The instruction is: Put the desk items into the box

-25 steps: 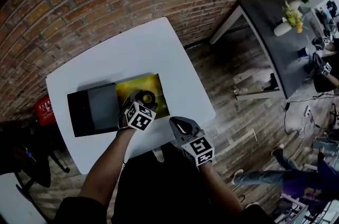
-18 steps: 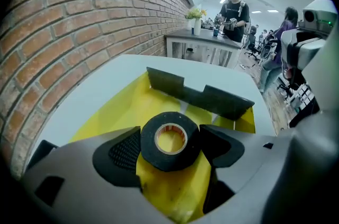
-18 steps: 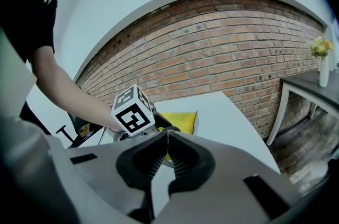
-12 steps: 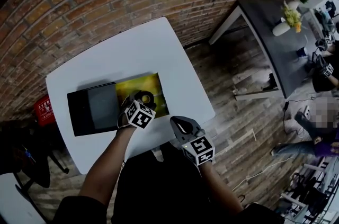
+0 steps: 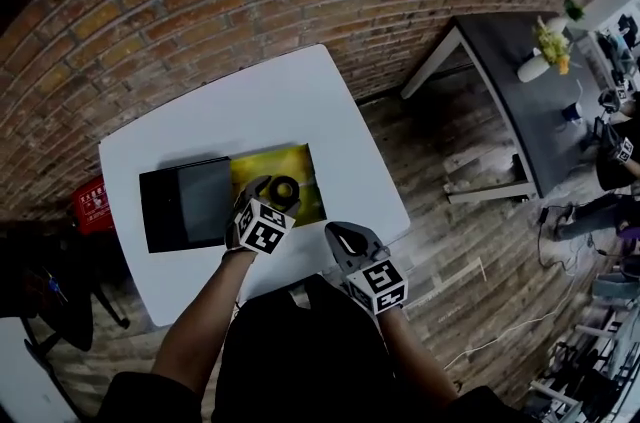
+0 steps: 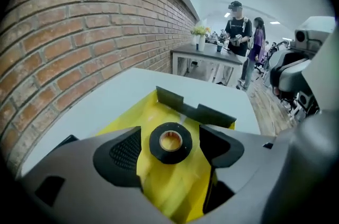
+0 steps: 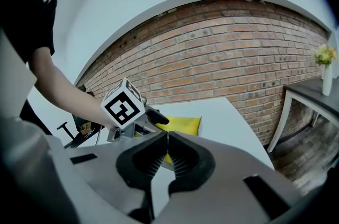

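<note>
An open box with a yellow inside (image 5: 303,171) sits on the white table (image 5: 270,101), and its black lid (image 5: 185,203) lies flat to its left. A black tape roll (image 5: 283,188) lies flat in the box. My left gripper (image 5: 274,194) hangs over the box, open. In the left gripper view the tape roll (image 6: 170,142) sits between the two pads (image 6: 124,153) with yellow showing on either side. My right gripper (image 5: 340,233) is shut and empty near the table's front edge; in its own view the right gripper (image 7: 167,135) points toward the box (image 7: 183,123).
A brick wall runs behind the table. A red object (image 5: 90,203) stands on the floor at the left. A dark table (image 5: 520,81) with a vase of flowers (image 5: 543,51) is at the right, with people beyond it. Wooden floor lies between.
The head view has shifted slightly. Both grippers, the box and the tape roll keep their places relative to each other.
</note>
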